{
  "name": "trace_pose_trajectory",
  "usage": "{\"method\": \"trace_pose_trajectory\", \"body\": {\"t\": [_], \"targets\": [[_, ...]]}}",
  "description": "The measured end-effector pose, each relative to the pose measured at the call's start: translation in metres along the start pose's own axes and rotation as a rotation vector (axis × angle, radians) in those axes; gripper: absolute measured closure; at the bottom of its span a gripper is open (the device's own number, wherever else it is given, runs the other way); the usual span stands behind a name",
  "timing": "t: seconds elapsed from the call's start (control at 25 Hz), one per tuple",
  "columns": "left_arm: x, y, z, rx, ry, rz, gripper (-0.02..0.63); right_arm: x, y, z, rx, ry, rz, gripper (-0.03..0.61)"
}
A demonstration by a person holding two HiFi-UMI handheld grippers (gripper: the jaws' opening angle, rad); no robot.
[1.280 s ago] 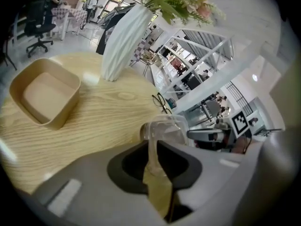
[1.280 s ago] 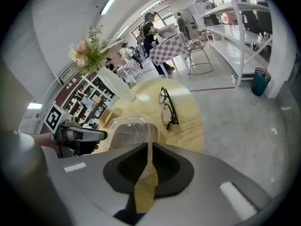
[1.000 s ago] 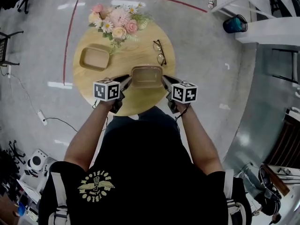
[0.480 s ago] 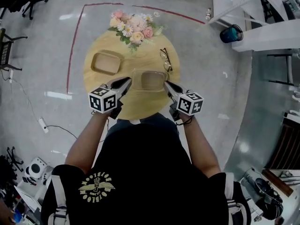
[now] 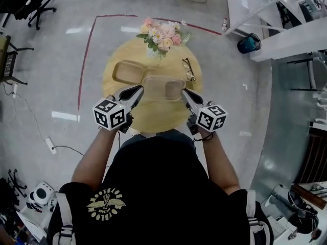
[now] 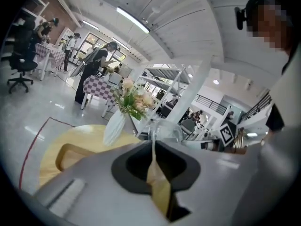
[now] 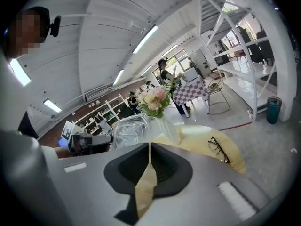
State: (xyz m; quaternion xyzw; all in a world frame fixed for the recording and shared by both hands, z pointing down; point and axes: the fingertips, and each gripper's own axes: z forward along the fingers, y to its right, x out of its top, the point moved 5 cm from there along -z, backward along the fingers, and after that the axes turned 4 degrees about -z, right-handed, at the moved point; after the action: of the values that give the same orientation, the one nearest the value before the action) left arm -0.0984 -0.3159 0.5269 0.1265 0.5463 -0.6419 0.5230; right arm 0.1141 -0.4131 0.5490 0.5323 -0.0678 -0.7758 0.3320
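The person stands at the near edge of a round worktop [image 5: 153, 115] of pale wood with a visible grain. Between the two grippers is a clear plastic lid [image 5: 163, 88]. It is a thin, slightly crinkled shell, rectangular with rounded corners and a shiny surface. It is held in the air over the middle of the worktop, and the wood shows through it.

The left gripper [image 5: 140, 89] has its jaws pressed together on the lid's left rim, and only the thin plastic edge sits between the tan pads. The right gripper [image 5: 183, 92] pinches the opposite rim in the same way, its jaws shut tight on the sheet. Each gripper carries a cube with black and white square markers at its back.

Near the left edge of the worktop lies a shallow tan tray [image 5: 127, 71]. It is matte and rectangular, with soft corners and a raised wall. At the far edge stands a white ribbed vase [image 6: 114, 127] with pink and cream flowers [image 5: 162, 34]. Near the right edge lie dark-framed glasses [image 5: 189, 69], folded, just beside the lid but apart from it.
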Motion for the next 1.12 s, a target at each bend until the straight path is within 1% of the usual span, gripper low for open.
{"method": "trace_pose_trajectory", "body": {"t": [0.16, 0.44, 0.6, 0.8, 1.12], "targets": [[0.015, 0.002, -0.028, -0.021, 0.035, 0.028, 0.594, 0.015, -0.034, -0.004, -0.008, 0.055, -0.059, 0.560], [0.041, 0.013, -0.071, -0.086, 0.085, 0.109, 0.594, 0.030, -0.084, -0.015, -0.042, 0.158, -0.085, 0.560], [0.056, 0.021, -0.095, -0.123, 0.110, 0.140, 0.594, 0.043, -0.115, -0.027, -0.069, 0.208, -0.137, 0.560], [0.071, 0.033, -0.116, -0.181, 0.142, 0.176, 0.594, 0.058, -0.141, -0.041, -0.084, 0.268, -0.195, 0.560], [0.091, 0.055, -0.135, -0.256, 0.169, 0.225, 0.594, 0.077, -0.177, -0.071, -0.112, 0.346, -0.268, 0.560]]}}
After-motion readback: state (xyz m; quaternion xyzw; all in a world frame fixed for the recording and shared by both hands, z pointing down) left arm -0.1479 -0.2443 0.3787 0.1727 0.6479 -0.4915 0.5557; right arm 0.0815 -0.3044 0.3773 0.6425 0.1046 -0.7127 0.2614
